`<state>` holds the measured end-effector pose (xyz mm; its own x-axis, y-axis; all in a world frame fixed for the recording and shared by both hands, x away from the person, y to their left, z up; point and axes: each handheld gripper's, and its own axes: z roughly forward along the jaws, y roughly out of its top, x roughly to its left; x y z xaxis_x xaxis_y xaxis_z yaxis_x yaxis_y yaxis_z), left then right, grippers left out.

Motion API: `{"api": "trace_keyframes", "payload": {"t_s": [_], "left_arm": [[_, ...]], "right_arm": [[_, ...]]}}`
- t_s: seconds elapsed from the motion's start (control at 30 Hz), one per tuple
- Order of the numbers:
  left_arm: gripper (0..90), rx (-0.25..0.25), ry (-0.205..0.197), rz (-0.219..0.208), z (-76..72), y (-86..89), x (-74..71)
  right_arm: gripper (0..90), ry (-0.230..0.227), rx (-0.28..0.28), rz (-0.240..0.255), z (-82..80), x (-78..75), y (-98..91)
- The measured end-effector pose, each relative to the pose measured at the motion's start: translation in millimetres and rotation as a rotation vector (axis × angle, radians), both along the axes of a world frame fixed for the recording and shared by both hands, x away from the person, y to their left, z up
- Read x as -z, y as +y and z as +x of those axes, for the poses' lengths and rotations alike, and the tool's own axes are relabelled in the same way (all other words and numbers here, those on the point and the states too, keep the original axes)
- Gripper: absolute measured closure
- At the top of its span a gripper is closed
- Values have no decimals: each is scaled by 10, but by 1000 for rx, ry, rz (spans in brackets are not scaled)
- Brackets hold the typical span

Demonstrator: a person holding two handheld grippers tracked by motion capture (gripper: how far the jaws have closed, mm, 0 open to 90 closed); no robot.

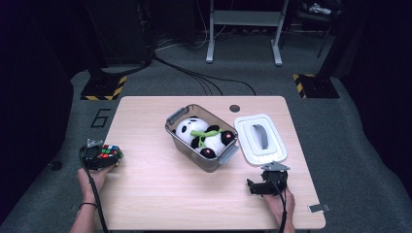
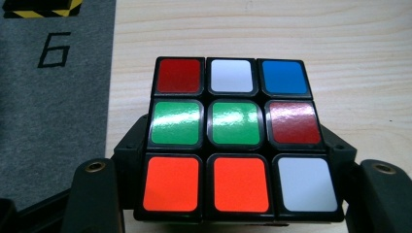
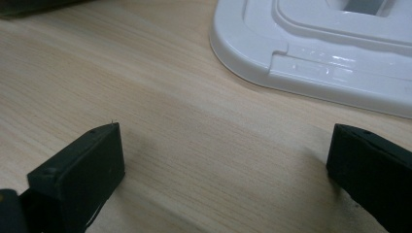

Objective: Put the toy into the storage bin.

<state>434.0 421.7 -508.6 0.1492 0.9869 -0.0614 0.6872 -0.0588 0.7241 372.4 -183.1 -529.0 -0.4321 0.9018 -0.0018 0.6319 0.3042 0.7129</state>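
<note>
1. The puzzle cube [image 2: 233, 138] sits between the jaws of the left gripper [image 1: 99, 158] at the table's [image 1: 160, 194] near-left edge; the jaws flank its left and right sides and appear to clamp it. No earlier picture to judge motion.
2. Orientation: a cube, so no long axis. In the left gripper view one face is turned up to the camera, rows running square to the jaws. Top row red, white, blue; middle green, green, dark red; bottom orange, orange, white.
3. Edges: in the high view the cube lies right at the table's left rim, with grey floor and a painted "6" just beyond. Bare tabletop opens to its right, toward the clear bin [image 1: 214, 162].
4. The bin stands at mid-table, turned on a diagonal, with a plush panda [image 1: 194, 130] inside; its white lid [image 1: 245, 145] lies flat just beside it on the right.
5. The right gripper [image 1: 252, 187] rests near the lid's near edge, jaws spread wide over bare wood with nothing between them.
6. Hidden: the cube's underside and side faces; pad contact is masked by the cube's black frame. The lid is cut off in the right gripper view.
</note>
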Motion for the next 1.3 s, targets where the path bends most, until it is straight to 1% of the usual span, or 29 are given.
{"api": "trace_keyframes", "payload": {"t_s": [0.03, 0.07, 0.1, 0.13, 0.2, 0.27, 0.3, 0.33, 0.37, 0.4, 0.47, 0.53, 0.57, 0.6, 0.67, 0.8, 0.87, 0.9, 1.0, 1.03, 1.13, 1.3], "left_arm": [[342, 1, -5, 3, 0, -13, -2], [342, 6, -2, 1, -4, -27, -14], [342, 9, -10, 10, -6, -44, -24], [342, 17, -5, 18, -11, -63, -46], [342, 31, -17, 30, -20, -113, -80], [342, 47, -18, 34, -28, -153, -113], [342, 51, -25, 22, -28, -178, -128], [342, 61, -27, 22, -30, -195, -152], [342, 61, -34, 17, -33, -225, -180], [341, 72, -38, 13, -38, -257, -219], [342, 85, -48, 19, -48, -310, -277], [341, 107, -60, 41, -59, -371, -350], [342, 123, -57, 55, -68, -405, -387], [341, 133, -57, 58, -72, -437, -416], [341, 151, -63, 50, -85, -495, -476], [341, 181, -76, 61, -109, -600, -596], [342, 200, -71, 57, -119, -639, -656], [341, 205, -82, 57, -123, -666, -684], [342, 224, -85, 53, -132, -716, -759], [341, 229, -89, 59, -135, -736, -786], [341, 249, -92, 56, -144, -794, -890], [341, 281, -111, 58, -145, -893, -1033]], "right_arm": [[0, 1, 1, 1, -1, 0, 1], [0, 0, 0, 1, 0, 0, 0], [0, 0, 0, 1, 0, 0, 0], [0, 1, 1, 2, -1, 0, 1], [0, 1, 1, 1, 0, 0, 0], [0, 1, 1, 2, 0, 0, 0], [0, 1, 1, 1, 0, 0, 0], [0, 0, 0, 1, 0, 0, 0], [0, 1, 1, 2, 0, 0, 0], [0, 0, 1, 1, 0, 0, 0], [0, 1, 1, 1, 0, 0, 0], [0, 1, 1, 1, 0, 0, 0], [0, 0, 0, 1, 1, 0, 0], [0, 1, 1, 2, -1, 0, 0], [0, 0, 0, 1, 0, 0, 0], [0, -1, -1, 0, 0, 0, -1], [0, -1, -1, 0, 0, 1, -1], [0, 0, 0, 1, 0, 0, 0], [0, 0, 0, 1, 0, 0, 0], [0, 0, 0, 1, 0, 0, 0], [0, 0, -1, 1, 0, 0, -1], [0, 0, -1, 1, 0, 0, -1]]}}
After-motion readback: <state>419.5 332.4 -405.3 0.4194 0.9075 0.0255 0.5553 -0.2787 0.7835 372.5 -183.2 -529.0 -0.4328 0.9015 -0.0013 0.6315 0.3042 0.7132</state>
